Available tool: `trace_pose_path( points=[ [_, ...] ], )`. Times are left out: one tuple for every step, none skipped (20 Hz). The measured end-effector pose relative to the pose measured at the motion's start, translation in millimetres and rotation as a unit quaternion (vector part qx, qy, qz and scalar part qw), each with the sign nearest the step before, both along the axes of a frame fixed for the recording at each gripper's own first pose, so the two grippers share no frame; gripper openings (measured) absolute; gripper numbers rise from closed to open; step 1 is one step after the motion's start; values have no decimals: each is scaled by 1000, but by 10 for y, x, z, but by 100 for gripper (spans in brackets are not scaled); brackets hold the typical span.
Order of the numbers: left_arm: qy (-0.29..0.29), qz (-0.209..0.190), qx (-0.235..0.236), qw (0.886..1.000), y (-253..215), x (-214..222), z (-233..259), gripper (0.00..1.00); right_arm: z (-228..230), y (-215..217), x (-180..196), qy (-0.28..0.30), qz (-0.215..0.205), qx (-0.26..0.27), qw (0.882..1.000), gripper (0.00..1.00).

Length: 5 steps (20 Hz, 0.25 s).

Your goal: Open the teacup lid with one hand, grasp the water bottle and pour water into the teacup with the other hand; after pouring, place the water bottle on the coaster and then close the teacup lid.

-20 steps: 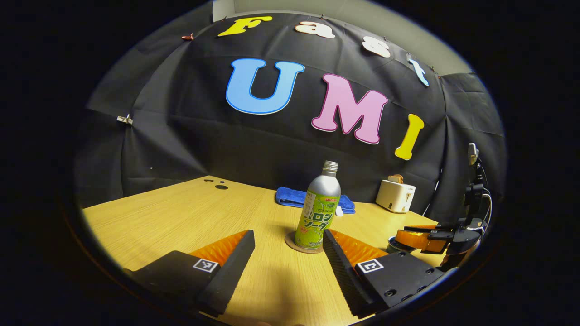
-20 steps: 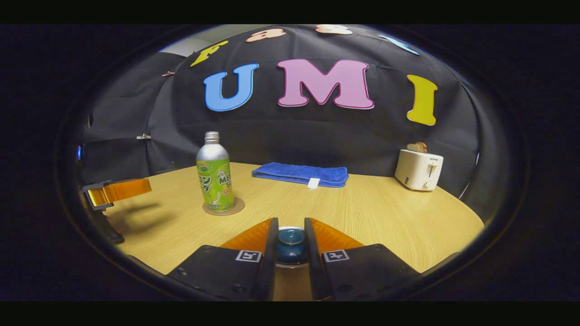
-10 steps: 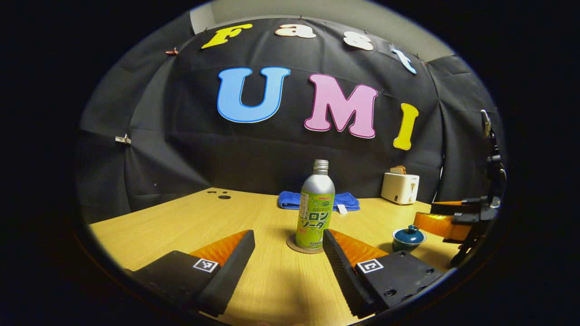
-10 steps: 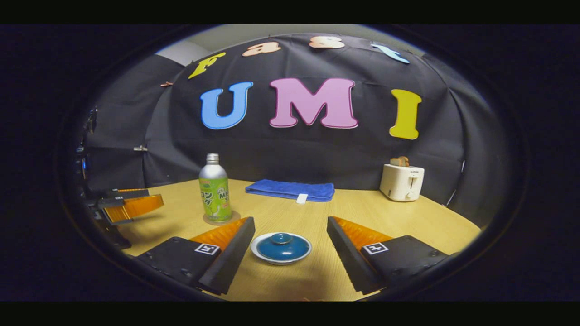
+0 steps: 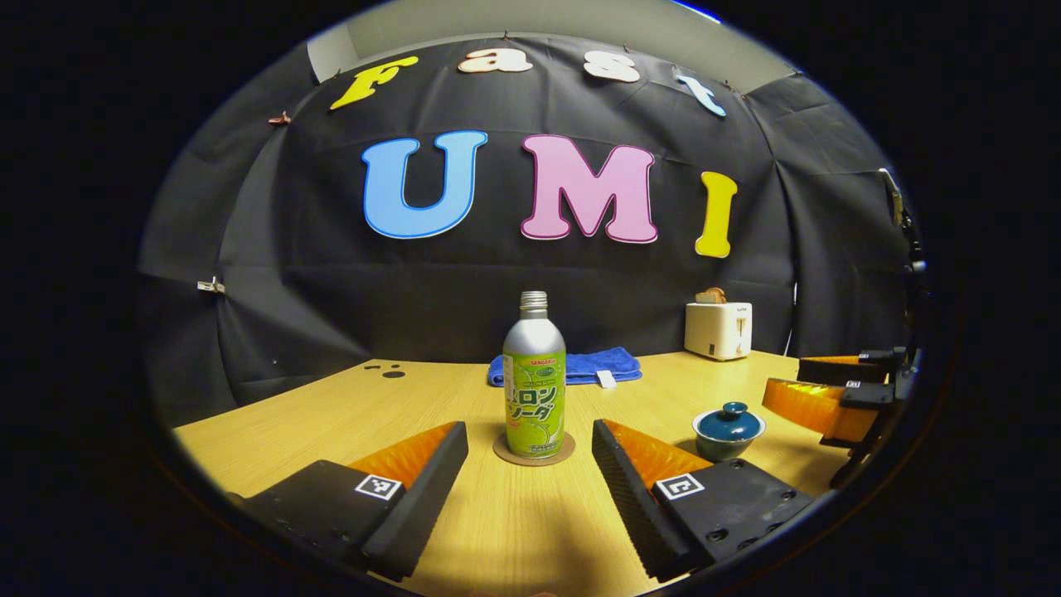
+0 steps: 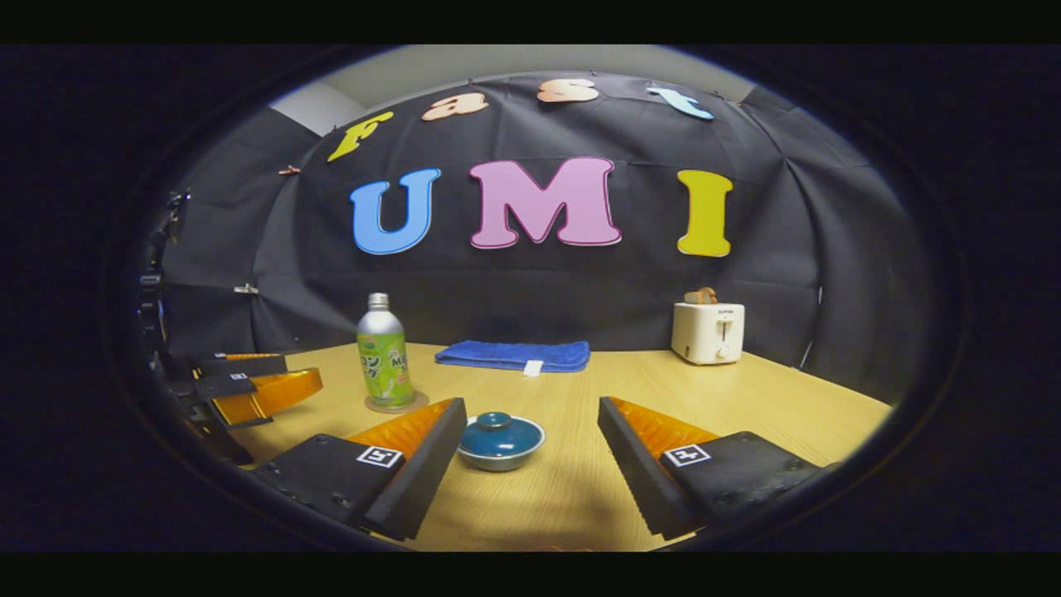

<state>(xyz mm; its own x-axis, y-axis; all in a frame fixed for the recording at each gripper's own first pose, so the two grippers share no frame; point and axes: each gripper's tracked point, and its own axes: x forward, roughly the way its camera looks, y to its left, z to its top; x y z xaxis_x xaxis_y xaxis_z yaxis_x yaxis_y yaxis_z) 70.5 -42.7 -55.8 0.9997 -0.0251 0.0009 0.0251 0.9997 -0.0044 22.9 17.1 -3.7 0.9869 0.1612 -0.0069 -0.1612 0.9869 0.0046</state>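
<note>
Right gripper view has the teacup (image 6: 501, 443) low centre, blue lid (image 6: 497, 431) sitting on it; right gripper (image 6: 530, 464) spread wide either side, touching nothing; water bottle (image 6: 384, 351) stands upright on its coaster (image 6: 397, 404) centre-left; left gripper (image 5: 529, 477) is spread too, bottle between its fingers but farther off; blue towel (image 6: 512, 355) and toaster (image 6: 707, 331) sit at the back of the table (image 6: 746, 398).
</note>
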Motion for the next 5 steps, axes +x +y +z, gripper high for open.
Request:
trace_pose_path(
  points=[
    [0, -3, 1, 1000, -18, 1, 8, 96, 3, -40, -21, -2, -5, -4, 1000, 98],
    [0, -4, 1, 1000, -24, 10, 4, 96, 0, -43, -20, -1, -5, -1, 1000, 98],
    [0, -4, 1, 1000, -15, 14, -2, 96, -6, -41, -17, -1, -6, -2, 1000, 98],
    [0, -3, 0, 1000, -14, 16, 2, 95, 2, -58, -24, -3, -9, -2, 1000, 98],
    [0, -2, 0, 1000, -22, 4, 0, 95, -3, -67, -19, -2, -12, -2, 1000, 98]
  ],
)
